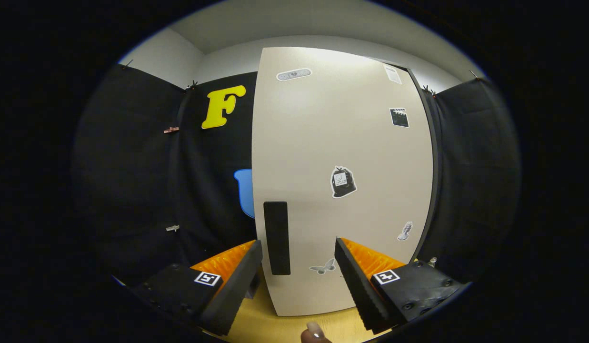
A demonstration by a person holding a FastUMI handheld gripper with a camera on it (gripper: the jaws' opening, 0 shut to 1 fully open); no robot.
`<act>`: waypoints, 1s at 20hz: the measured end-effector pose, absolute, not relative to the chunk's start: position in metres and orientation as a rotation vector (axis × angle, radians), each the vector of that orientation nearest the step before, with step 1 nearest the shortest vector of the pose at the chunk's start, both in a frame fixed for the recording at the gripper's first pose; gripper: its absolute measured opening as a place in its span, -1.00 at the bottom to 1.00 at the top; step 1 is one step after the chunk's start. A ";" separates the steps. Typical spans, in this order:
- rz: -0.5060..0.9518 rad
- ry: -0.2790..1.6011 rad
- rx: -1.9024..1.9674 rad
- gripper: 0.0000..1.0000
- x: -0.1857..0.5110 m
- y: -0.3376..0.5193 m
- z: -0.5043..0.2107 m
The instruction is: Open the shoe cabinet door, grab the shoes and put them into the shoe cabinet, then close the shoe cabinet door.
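Note:
A tall beige shoe cabinet door [342,166] fills the space ahead of my fingers; it looks closed, standing upright with several stickers on it. Its dark vertical handle [276,237] sits low near the door's left edge, just ahead of and between my fingers, nearer the left one. My gripper [299,259] is open, with nothing between the fingers. The left finger [237,286] and right finger [356,281] stand wide apart on either side of the door's lower part. No shoes are in sight.
A light wooden floor or tabletop [275,326] lies under the cabinet. A person's fingertip [314,333] pokes in below the fingers. Black cloth walls [132,181] surround the cabinet on the left and right, with small clips on the left cloth.

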State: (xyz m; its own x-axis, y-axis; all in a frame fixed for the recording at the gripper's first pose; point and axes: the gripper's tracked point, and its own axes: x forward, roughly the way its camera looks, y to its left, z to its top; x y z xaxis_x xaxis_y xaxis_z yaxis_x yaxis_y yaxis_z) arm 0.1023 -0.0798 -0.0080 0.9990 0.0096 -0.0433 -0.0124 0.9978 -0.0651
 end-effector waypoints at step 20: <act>0.028 0.011 -0.077 1.00 0.028 -0.108 0.017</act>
